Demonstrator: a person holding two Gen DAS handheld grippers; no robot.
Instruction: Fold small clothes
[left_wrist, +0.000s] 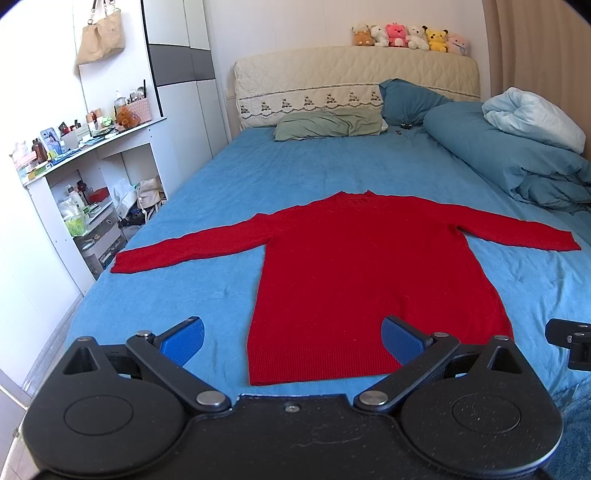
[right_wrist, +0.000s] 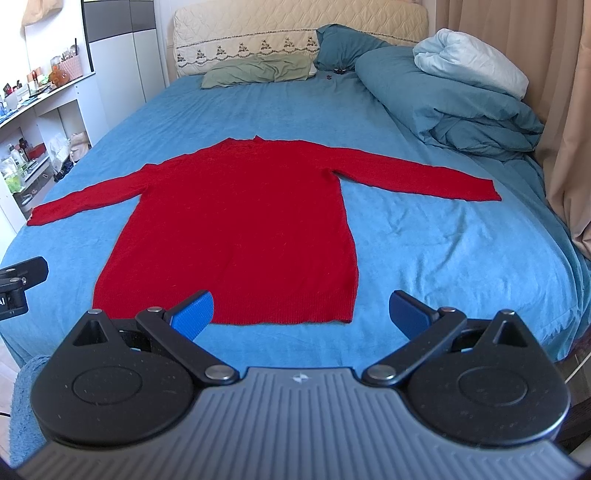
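We are holding our left gripper (left_wrist: 291, 339) and right gripper (right_wrist: 302, 314) wide apart just before the hem of the red sweater (right_wrist: 236, 221), which is lying flat on the blue bed (right_wrist: 443, 240), stretching away from us

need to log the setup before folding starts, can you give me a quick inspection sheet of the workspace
surface: bed, blue sheet, lightly creased
job's things: red sweater flat, sleeves spread, hem toward the grippers
clutter: green pillow, rolled blue duvet at the head end
grippers: left gripper and right gripper open, empty, near the hem
cables: nothing seen
surroundings: cluttered white shelves, plush toys, hanging bag, curtain
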